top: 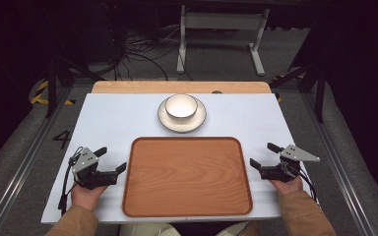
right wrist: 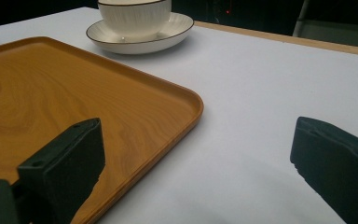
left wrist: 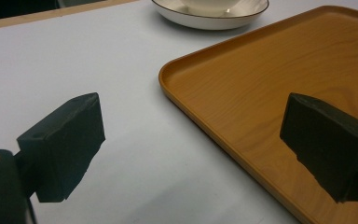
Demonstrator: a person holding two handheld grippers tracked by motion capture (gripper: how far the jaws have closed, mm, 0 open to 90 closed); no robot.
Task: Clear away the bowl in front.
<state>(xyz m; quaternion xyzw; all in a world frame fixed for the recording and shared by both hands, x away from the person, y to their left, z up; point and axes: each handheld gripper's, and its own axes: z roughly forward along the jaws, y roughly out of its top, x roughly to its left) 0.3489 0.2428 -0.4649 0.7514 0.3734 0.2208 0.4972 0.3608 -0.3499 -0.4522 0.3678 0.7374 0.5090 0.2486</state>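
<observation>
On the white table (top: 108, 118), the wooden tray (top: 187, 177) lies between both grippers' open jaws.

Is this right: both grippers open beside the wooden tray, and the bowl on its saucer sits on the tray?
Not quite. The bowl on its saucer stands on the white table, beyond the tray's far edge and apart from it, as the high view shows. The rest holds: left gripper and right gripper are open, one at each side of the tray.

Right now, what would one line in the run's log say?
left tool: open, empty, left of wooden tray | right tool: open, empty, right of tray | white bowl on saucer beyond tray
</observation>
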